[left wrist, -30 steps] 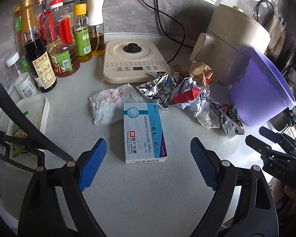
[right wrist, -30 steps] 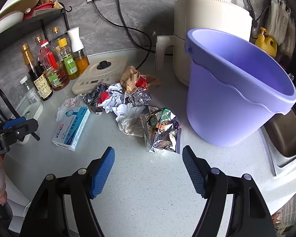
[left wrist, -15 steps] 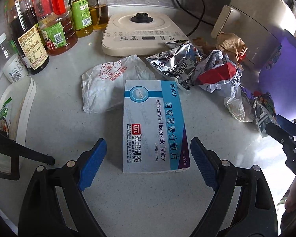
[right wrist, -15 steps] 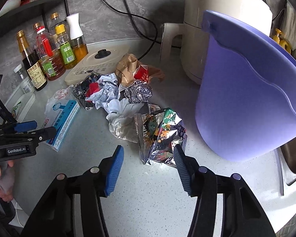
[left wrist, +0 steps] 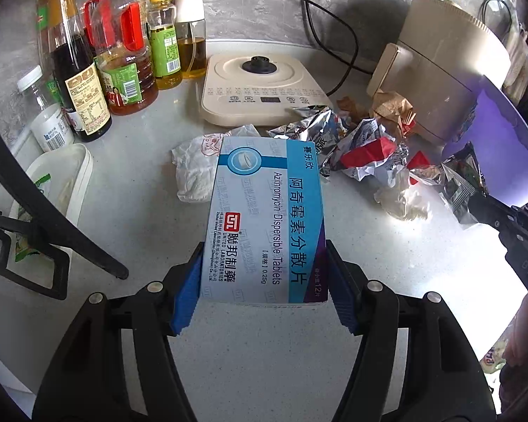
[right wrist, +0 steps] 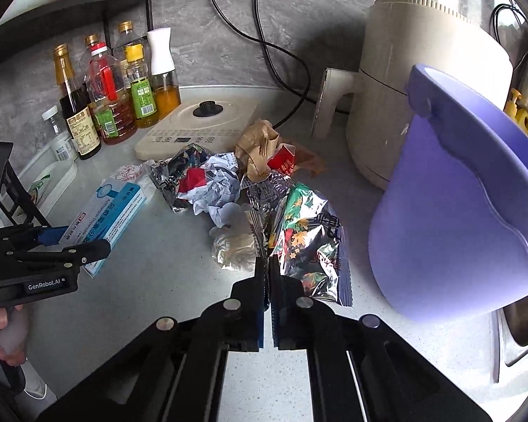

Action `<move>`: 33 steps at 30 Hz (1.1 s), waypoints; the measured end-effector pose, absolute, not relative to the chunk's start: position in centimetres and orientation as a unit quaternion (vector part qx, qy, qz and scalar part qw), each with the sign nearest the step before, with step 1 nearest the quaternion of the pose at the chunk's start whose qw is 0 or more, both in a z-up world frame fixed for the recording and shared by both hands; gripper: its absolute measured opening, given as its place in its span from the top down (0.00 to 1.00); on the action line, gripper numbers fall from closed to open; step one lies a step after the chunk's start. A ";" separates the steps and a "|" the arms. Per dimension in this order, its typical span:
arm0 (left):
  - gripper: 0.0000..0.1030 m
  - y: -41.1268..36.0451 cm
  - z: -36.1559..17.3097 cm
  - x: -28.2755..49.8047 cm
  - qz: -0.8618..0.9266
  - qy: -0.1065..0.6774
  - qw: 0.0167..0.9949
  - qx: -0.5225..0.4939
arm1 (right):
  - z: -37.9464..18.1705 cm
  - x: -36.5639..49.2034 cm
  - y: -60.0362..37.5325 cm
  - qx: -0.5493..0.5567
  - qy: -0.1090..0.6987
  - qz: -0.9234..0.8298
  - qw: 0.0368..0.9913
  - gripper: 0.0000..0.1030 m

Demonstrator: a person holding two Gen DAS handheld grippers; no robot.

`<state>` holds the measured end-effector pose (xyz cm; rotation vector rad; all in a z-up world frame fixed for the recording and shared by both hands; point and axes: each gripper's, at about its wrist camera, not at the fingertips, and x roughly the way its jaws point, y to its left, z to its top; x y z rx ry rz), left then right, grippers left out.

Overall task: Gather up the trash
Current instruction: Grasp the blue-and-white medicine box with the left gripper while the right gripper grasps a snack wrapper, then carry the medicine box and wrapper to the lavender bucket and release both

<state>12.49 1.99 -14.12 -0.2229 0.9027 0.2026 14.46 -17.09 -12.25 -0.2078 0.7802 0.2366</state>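
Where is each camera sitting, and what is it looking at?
Left wrist: sits on the left gripper, looking along its fingers at the medicine box it clamps; the other gripper shows at right.
Right wrist: sits on the right gripper, facing the foil snack bag it pinches beside the purple bucket; a hand shows.
Shared: box, trash pile, bottles, bucket.

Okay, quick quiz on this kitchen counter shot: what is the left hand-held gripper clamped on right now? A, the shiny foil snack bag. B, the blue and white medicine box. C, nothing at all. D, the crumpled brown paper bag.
B: the left hand-held gripper has its blue pads pressed against both long sides of the medicine box.
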 end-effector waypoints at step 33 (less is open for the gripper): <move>0.38 -6.8 -2.0 14.8 0.015 0.316 0.946 -0.072 | 2.9 11.0 -26.2 -0.045 0.242 0.025 0.969 0.67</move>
